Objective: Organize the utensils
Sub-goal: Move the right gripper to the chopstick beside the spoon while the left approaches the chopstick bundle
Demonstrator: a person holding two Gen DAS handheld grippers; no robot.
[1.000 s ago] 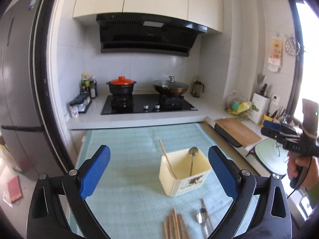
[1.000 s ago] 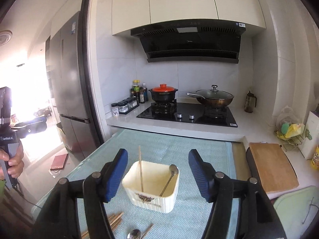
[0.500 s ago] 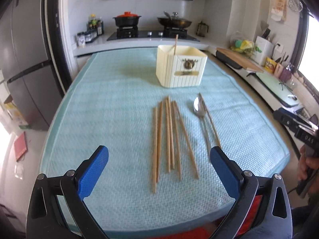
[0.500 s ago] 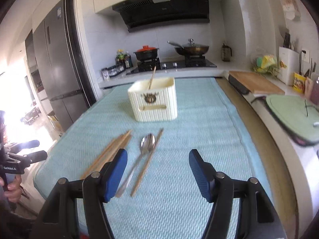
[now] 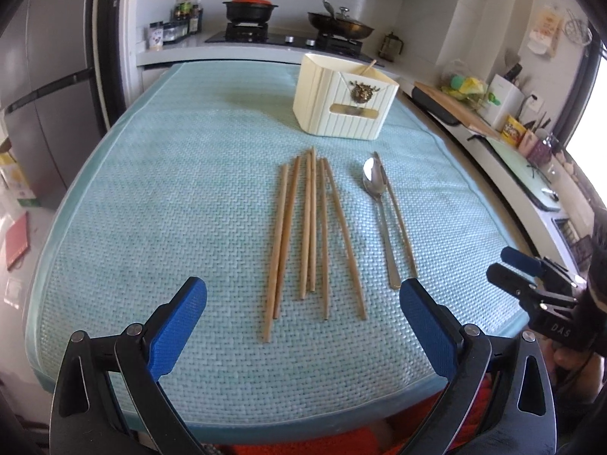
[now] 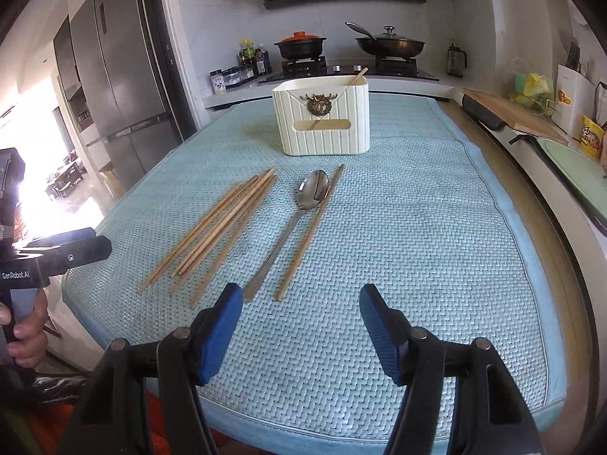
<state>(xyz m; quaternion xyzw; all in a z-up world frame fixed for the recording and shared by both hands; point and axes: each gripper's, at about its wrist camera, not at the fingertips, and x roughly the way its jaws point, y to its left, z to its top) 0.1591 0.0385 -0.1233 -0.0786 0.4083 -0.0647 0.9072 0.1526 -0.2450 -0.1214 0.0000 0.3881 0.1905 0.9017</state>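
A: Item one, left gripper (image 5: 303,322): jaws spread wide, nothing between them, poised over the near edge of the mat (image 5: 170,189). Item two, right gripper (image 6: 301,326): jaws likewise apart and empty.

B: Loose stock?

A: Bundle of chopsticks (image 5: 309,227), fanned, at twelve o'clock of the left gripper. Spoon (image 6: 299,220) with a single chopstick (image 6: 309,235) touching its bowl, at eleven o'clock of the right gripper. Holder (image 6: 322,121), cream, ribbed, beyond both at twelve o'clock; one stick already stands inside.

B: Handling note?

A: My judgement: take the near ends, one piece per pick. Separate the spoon from its neighbouring stick first, pinching across the handle; thin sticks may roll on the weave, so close squarely.
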